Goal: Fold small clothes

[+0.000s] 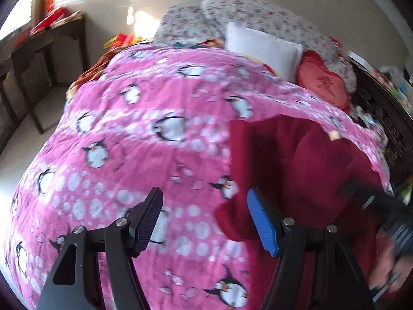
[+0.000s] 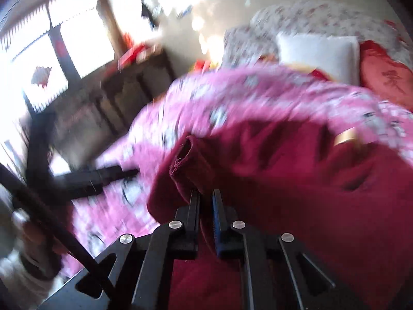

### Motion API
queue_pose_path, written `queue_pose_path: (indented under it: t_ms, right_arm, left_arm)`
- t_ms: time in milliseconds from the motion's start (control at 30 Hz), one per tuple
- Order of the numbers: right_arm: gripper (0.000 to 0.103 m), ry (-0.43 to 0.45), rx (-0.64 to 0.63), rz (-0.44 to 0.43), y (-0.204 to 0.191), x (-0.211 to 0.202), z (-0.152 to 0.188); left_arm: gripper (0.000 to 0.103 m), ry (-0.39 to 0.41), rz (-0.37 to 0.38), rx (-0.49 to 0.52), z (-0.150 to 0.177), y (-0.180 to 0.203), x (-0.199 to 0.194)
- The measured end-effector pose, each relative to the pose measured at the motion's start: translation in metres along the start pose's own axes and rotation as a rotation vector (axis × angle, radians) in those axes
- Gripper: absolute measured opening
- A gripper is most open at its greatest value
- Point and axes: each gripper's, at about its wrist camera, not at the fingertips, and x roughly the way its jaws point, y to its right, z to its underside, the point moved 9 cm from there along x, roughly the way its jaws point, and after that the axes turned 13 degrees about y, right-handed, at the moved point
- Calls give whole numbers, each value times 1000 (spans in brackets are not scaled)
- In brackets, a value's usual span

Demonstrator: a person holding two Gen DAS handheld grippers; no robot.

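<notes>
A dark red garment [image 1: 296, 160] lies on the pink penguin blanket [image 1: 144, 139] at the right side of the bed. My left gripper [image 1: 205, 206] is open and empty, hovering above the blanket at the garment's left edge. In the right wrist view my right gripper [image 2: 206, 196] is shut on a folded edge of the red garment [image 2: 296, 188] and lifts it; a rolled hem [image 2: 188, 157] stands just beyond the fingertips. The right gripper's body shows in the left wrist view [image 1: 382, 206] at the far right. The right view is motion-blurred.
A white pillow [image 1: 263, 49], a red embroidered cushion [image 1: 325, 82] and a floral quilt [image 1: 232, 15] lie at the head of the bed. A dark wooden table [image 1: 31, 59] stands left of the bed by a bright window [image 2: 51, 38]. The left gripper's body [image 2: 90, 178] shows in the right view.
</notes>
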Motion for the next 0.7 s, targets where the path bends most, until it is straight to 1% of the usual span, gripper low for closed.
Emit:
queue_pose_path:
  t_ms: [67,100,167,233,267,400,533,633,700]
  right_arm:
    - [9,79,44,9,15,-31,-24]
    - [9,127,62,17,25,-51,-38]
    - [9,187,75,48,40,-81,-54]
    - [9,239,90,69,51,-105,-68]
    - [9,257,93,76,53,-112,-74]
    - [9,352,112,115,71,-164,-91]
    - [9,423,129,141,87,-202,-109]
    - [9,454,125,155,96,-219,-125]
    - [9,467,116,163,99,-227,-129]
  left_arm:
    - [73,-8,33,48,5,24,1]
    - [74,-19,51,67,9,37,3]
    - [74,-47,83,104,18,64,10]
    - [74,-63,110,144,26,92,17]
    - [74,-69,117,156,28,100,20]
    - [74,-106,140,196,38,139,38]
    - [74,-95,156,229,41,168,49]
    - [74,-114,215,283,53,196,51]
    - [74,-91,228,324,57,207,49]
